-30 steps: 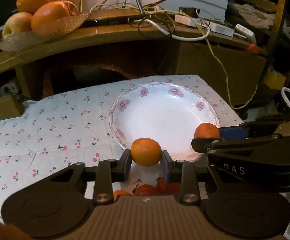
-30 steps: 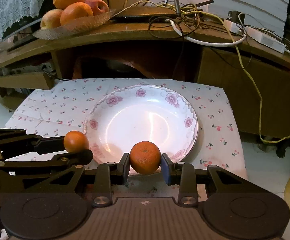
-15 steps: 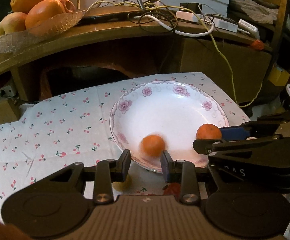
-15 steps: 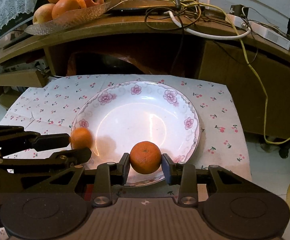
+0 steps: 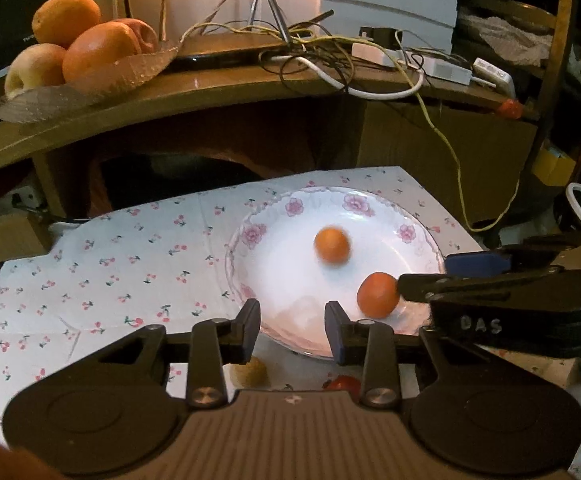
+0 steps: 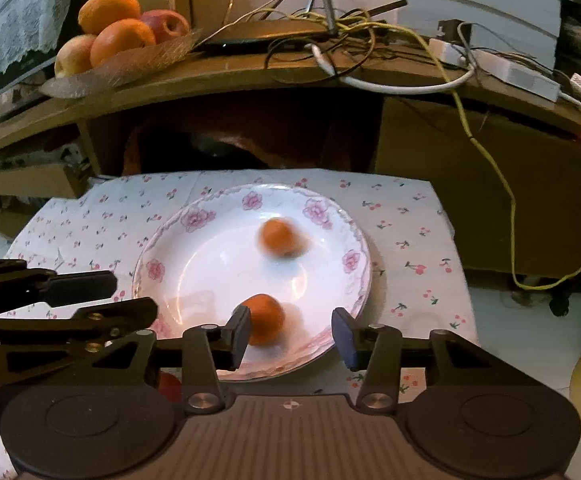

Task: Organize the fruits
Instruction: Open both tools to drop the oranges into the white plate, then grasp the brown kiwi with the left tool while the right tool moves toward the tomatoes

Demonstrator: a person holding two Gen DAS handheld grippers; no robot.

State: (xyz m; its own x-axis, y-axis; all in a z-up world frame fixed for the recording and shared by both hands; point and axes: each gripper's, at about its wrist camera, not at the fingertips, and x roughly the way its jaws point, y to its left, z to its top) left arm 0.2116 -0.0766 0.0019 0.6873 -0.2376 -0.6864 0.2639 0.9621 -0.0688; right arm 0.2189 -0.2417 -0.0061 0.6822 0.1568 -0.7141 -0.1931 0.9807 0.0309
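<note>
Both tools, left (image 5: pixel 292 330) and right (image 6: pixel 290 336), tilt down, jaws just opened, empty; two oranges (image 5: pixel 331 245) (image 5: pixel 377 294) on one plate (image 5: pixel 422 236).

One floral-rimmed white plate (image 5: pixel 418 232) on one cherry-print cloth (image 5: pixel 102 272). Two small oranges on plate: far one (image 5: pixel 331 245), blurred; near one (image 5: pixel 377 294). Two more small fruits on cloth at near edge: one yellowish (image 5: pixel 250 372), one red (image 5: pixel 344 384), both partly hidden. One glass fruit dish (image 5: pixel 70 90) on shelf: two large oranges, two apples. Two grippers: left (image 5: pixel 292 328), right (image 6: pixel 290 336).
</note>
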